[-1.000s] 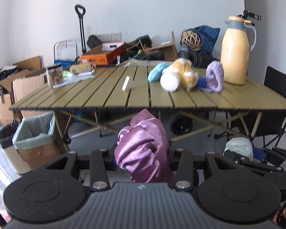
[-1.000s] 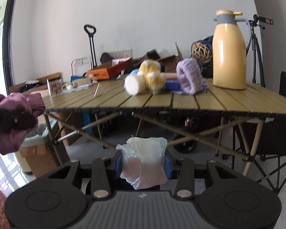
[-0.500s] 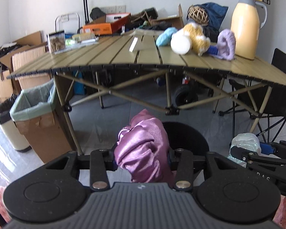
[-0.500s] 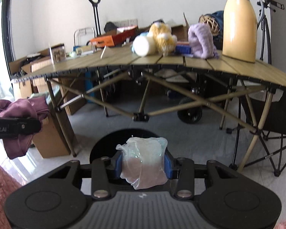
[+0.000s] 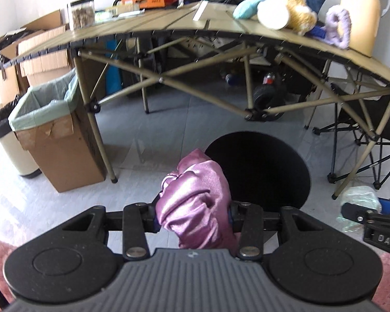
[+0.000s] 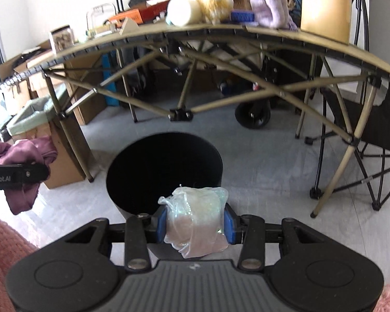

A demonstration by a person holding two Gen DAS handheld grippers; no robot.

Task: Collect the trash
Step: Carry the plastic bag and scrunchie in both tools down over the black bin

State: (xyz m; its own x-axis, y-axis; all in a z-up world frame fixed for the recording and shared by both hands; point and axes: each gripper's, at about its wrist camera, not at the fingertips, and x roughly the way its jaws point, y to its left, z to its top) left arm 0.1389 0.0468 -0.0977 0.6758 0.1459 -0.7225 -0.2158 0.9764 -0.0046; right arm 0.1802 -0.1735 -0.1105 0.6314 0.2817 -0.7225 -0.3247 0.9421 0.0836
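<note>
My left gripper [image 5: 193,215] is shut on a crumpled purple satin cloth [image 5: 195,202], which bulges up between its fingers. My right gripper [image 6: 195,223] is shut on a scrunched clear plastic bag [image 6: 195,218], clamped by its blue pads [image 6: 228,223]. A round black bin [image 6: 163,169] stands on the grey floor just ahead of both grippers, its dark mouth open upward; in the left wrist view the black bin [image 5: 260,169] lies just right of the cloth. The right wrist view shows the left gripper with the purple cloth [image 6: 23,156] at the far left.
A folding olive table [image 5: 169,23] spans the view beyond the bin, with plush toys, a yellow jug [image 5: 361,13] and boxes on top. A cardboard box lined with a green bag [image 5: 52,130] and a small cream bin [image 5: 10,143] stand left. A black folding chair [image 6: 377,130] stands right.
Both grippers have sunk and tipped downward, from level with the tabletop to below it. The black bin has come into view under them. Both loads stay gripped.
</note>
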